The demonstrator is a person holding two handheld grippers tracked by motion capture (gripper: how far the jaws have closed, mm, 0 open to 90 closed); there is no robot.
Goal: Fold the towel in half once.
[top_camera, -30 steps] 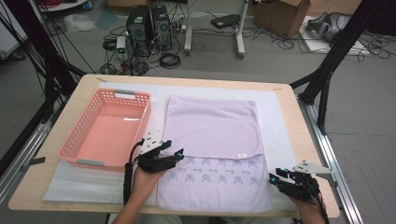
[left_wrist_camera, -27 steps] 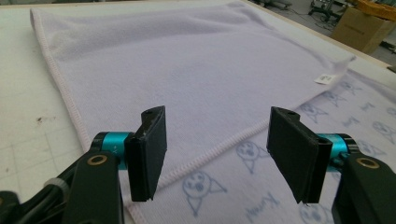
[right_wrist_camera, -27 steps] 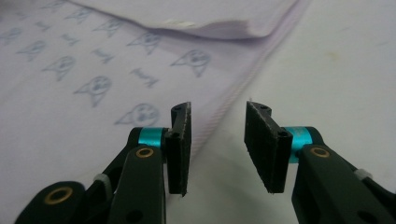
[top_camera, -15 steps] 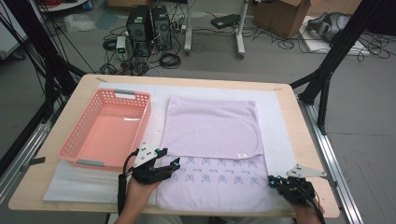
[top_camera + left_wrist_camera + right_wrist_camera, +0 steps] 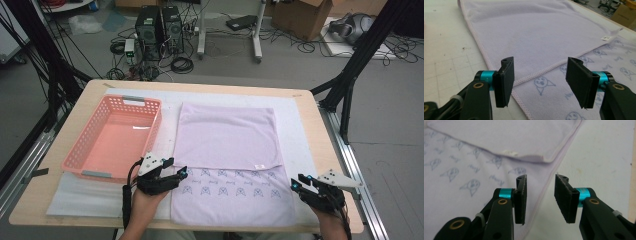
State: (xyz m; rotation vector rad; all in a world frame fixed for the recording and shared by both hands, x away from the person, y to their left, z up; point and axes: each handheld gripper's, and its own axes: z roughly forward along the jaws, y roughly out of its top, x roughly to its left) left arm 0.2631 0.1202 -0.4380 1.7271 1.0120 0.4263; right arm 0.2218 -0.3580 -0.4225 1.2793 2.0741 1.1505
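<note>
Jaws on both sides stand apart with nothing gripped: my left gripper [image 5: 176,176] is the wider, straddling the towel's [image 5: 227,165] left hem right where the folded-over flap ends; my right gripper [image 5: 302,184] is narrower, its jaws have just been opening again with only the towel's right hem and bare mat below, nothing between the pads. Towel lies flat on the white mat [image 5: 90,197] in the middle of the table [image 5: 327,150], far part folded over the printed near part, pink basket [image 5: 112,140] just left of it. Risks, as I judge them: left could pinch only the top layer, or both, and drag the fold crooked; right sits mostly off the cloth and may close on air. Both hands low at the near edge, grippers pointing forward and slightly inward, angled down.
</note>
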